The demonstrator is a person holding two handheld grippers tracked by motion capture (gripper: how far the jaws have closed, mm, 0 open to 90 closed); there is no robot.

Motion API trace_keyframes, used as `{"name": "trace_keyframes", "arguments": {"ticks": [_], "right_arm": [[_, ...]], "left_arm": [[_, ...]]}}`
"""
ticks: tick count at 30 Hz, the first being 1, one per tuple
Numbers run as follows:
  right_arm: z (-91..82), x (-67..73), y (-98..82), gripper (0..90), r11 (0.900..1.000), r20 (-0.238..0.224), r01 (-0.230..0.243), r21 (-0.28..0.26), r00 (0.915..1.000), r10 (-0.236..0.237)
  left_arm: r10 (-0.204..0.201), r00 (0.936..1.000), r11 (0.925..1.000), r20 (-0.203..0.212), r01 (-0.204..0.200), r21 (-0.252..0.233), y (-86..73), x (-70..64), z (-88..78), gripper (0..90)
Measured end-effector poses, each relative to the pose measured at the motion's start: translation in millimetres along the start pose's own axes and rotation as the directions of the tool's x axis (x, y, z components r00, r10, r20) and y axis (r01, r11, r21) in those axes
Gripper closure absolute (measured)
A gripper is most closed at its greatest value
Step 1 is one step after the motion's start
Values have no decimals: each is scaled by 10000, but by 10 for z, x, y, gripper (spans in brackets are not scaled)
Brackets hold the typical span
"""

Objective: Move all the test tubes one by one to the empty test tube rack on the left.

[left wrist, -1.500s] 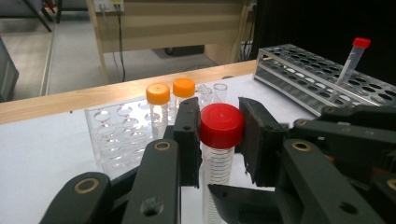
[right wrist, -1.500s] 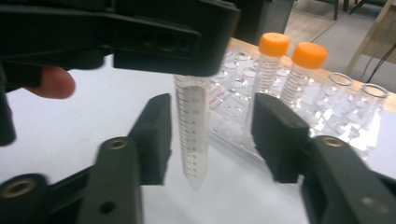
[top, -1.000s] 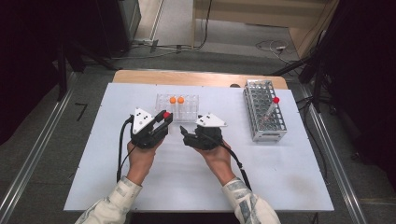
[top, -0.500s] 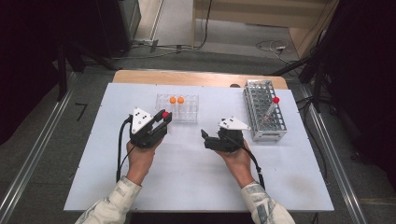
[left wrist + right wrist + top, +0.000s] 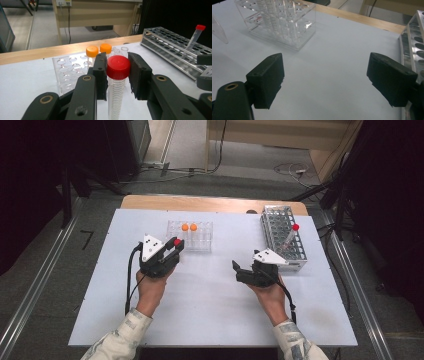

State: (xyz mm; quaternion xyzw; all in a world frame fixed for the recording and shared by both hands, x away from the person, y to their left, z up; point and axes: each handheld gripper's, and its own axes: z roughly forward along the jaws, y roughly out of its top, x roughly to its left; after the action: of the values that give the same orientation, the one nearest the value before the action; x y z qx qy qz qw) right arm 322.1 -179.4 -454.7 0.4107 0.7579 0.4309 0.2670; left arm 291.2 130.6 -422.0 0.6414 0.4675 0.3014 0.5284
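Observation:
My left gripper [image 5: 175,246] is shut on a clear graduated tube with a red cap [image 5: 118,67], held upright just in front of the clear plastic rack [image 5: 200,240]. That rack holds two orange-capped tubes [image 5: 189,227]. My right gripper [image 5: 237,270] stands open over bare table, its jaws wide apart in the right gripper view [image 5: 325,75] with nothing between them. It sits just left of the metal tube rack [image 5: 280,235], where another red-capped tube [image 5: 294,229] leans.
The white table top [image 5: 210,305] has free room in front of both hands. The clear rack [image 5: 279,20] lies ahead and left of my right gripper, the metal rack [image 5: 414,42] close on its right. A wooden strip [image 5: 210,202] edges the far side.
My right gripper has moved right, away from the left gripper and toward the metal rack, and is open. The left gripper has stayed put with the tube.

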Motion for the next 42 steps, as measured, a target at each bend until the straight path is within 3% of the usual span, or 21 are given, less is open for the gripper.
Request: {"name": "trace_keyframes", "arguments": {"ticks": [12,18,42], "right_arm": [[-153,-120,-33,141,9999,54,-92,-120,9999,93],[-192,-165,-28,143,9995,44,-178,-246,9998,179],[-231,-200,-26,156,9989,130,-298,-350,9995,302]], "left_arm": [[-388,9989,9992,-257,386,-67,106,92,-2,698],[-314,9982,9994,-503,305,-190,248,147,15,698],[-255,9925,9992,-1197,216,-336,613,271,352,700]]}}
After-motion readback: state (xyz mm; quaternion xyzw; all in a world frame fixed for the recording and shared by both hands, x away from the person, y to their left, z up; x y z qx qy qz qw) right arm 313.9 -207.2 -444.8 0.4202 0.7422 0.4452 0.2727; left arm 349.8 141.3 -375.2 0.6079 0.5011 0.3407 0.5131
